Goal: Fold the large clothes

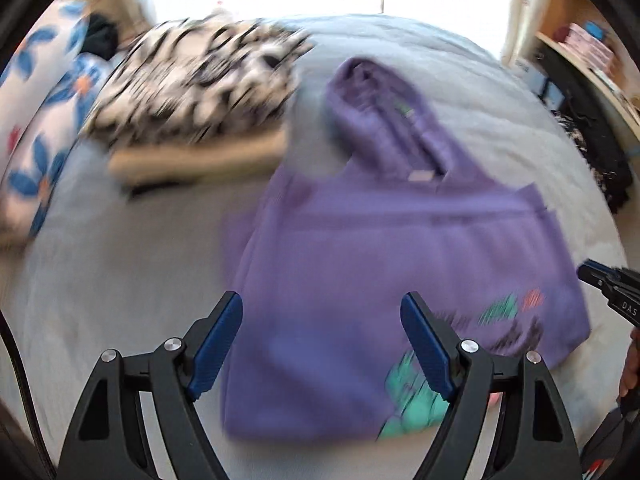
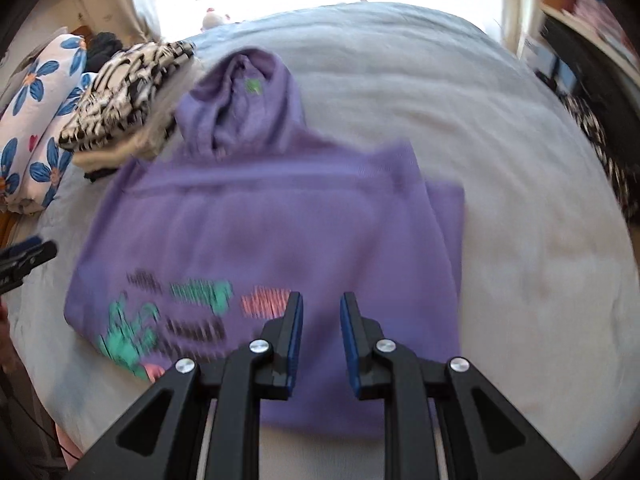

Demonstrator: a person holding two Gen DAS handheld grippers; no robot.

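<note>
A purple hoodie (image 1: pixel 360 264) lies partly folded on the light grey bed (image 1: pixel 100 280), hood pointing away, with a green, pink and black print near its near edge. It also shows in the right wrist view (image 2: pixel 260 232). My left gripper (image 1: pixel 322 316) is wide open and empty, above the hoodie's near left part. My right gripper (image 2: pixel 320 312) is open with a narrow gap and empty, above the hoodie's near edge. Both views are motion-blurred. Each gripper's tip shows at the other view's edge.
A stack of folded clothes with a black-and-white patterned piece on top (image 1: pixel 196 84) lies at the back left of the bed (image 2: pixel 520 200), next to the hood. Blue-flowered pillows (image 1: pixel 36 120) lie at far left. Shelves and dark items (image 1: pixel 592 92) stand at right.
</note>
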